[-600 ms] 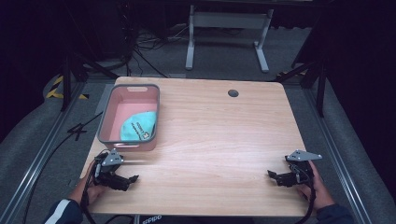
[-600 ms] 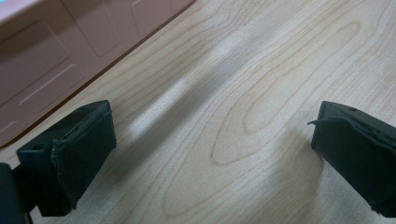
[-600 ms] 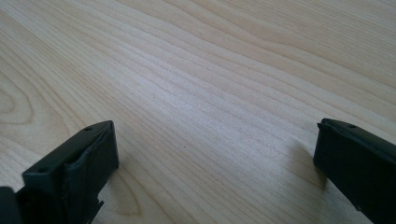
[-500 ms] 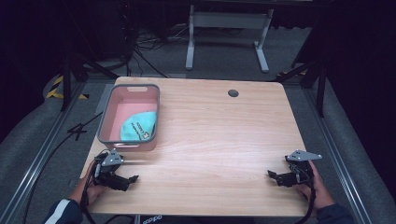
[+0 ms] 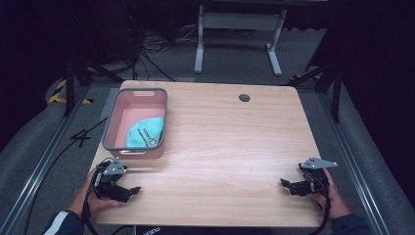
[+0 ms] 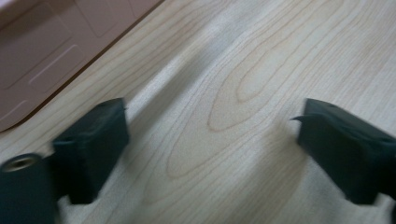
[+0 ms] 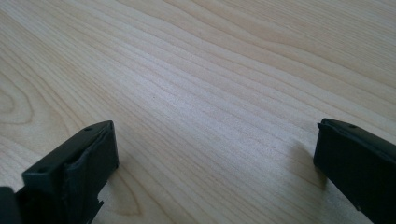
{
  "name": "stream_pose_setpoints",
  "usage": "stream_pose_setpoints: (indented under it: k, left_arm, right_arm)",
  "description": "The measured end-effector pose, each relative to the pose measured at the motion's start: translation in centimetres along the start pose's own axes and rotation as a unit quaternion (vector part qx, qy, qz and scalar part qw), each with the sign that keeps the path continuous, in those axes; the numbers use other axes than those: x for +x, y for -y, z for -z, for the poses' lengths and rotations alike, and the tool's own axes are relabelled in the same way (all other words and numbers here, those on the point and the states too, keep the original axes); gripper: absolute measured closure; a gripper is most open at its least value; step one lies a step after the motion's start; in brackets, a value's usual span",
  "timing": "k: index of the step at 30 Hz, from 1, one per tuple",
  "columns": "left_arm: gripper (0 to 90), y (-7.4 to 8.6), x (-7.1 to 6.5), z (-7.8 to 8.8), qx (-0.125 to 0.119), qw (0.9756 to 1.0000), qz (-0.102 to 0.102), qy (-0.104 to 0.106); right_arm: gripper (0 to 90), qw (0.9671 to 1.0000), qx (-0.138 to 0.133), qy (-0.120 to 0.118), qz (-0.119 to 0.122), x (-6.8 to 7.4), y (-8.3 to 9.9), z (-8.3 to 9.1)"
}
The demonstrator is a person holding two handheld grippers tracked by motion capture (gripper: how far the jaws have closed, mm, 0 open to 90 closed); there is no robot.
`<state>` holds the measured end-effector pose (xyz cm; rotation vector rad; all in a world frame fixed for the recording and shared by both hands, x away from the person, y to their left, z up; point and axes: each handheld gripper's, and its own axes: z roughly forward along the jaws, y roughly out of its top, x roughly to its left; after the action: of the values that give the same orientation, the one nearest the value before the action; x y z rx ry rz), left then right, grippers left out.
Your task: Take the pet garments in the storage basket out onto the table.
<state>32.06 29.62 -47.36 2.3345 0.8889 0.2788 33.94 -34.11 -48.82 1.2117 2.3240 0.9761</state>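
Note:
A pink bin (image 5: 110,128) with a grey rim stands at the table's left side, and a teal cloth (image 5: 145,133) with a white label lies inside it. My left gripper (image 5: 131,190) rests low over the table's near left corner, just in front of the bin, held in a hand. Its jaws stand wide apart over bare wood (image 6: 212,119), and the bin's pink wall (image 6: 42,60) shows at the upper left. My right gripper (image 5: 285,185) sits near the front right corner, open too, with plain wood between its jaws (image 7: 215,149).
The wooden table (image 5: 230,147) has a dark round cable hole (image 5: 244,97) near its far edge. Beyond the table a grey metal stand (image 5: 237,22) rises from a dark carpeted floor with cables. Dark rails run along both sides.

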Motion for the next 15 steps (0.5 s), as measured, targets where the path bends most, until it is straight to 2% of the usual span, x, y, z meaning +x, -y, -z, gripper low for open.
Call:
stream_pose_setpoints:
  k: [2,6,9,10,14,15]
  left_arm:
    - [15.5,-0.1,-0.1,0.3,0.012,0.9998,-0.013,-0.001]
    - [18.3,-0.5,-0.4,1.5,0.001,0.9996,-0.026,0.011]
    - [19.0,-1.0,-0.6,2.4,-0.006,0.9995,-0.030,0.000]
    - [19.3,-1.5,-0.8,3.1,-0.006,0.9991,-0.039,-0.012]
    - [19.6,-2.0,-0.9,4.0,-0.014,0.9986,-0.047,-0.019]
    - [19.3,-2.3,-0.9,4.7,-0.022,0.9986,-0.045,-0.019]
  right_arm:
    - [0.2,1.0000,0.001,0.000,0.002,0.0,0.0,0.0]
    - [0.2,1.0000,0.001,0.000,0.002,0.0,0.0,0.0]
    - [0.2,1.0000,0.001,0.000,0.002,0.0,0.0,0.0]
    - [0.2,1.0000,0.000,0.000,0.002,0.0,0.0,0.0]
    - [0.2,1.0000,0.000,0.000,0.002,0.0,0.0,0.0]
    - [0.2,1.0000,0.000,0.000,0.002,0.0,0.0,0.0]
